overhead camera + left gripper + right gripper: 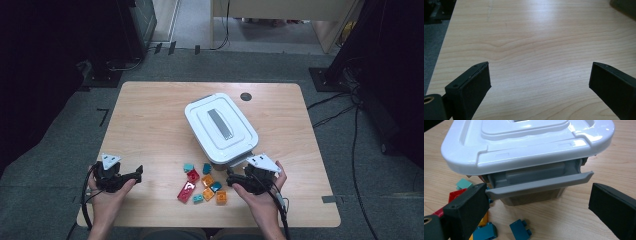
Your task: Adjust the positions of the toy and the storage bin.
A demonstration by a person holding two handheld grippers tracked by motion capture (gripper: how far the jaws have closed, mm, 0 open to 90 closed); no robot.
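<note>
Your left gripper [136, 175] sits near the table's [150, 125] near left corner, jaws spread wide over bare wood. Your right gripper [231, 178] is near the near edge, right of the middle, jaws apart with nothing between them, pointing at the grey latch [539, 185] of the box [220, 128]. The blocks [205, 184] lie scattered between both grippers. Farther off, mid-table, the box stands with its white lid [524, 142] on.
</note>
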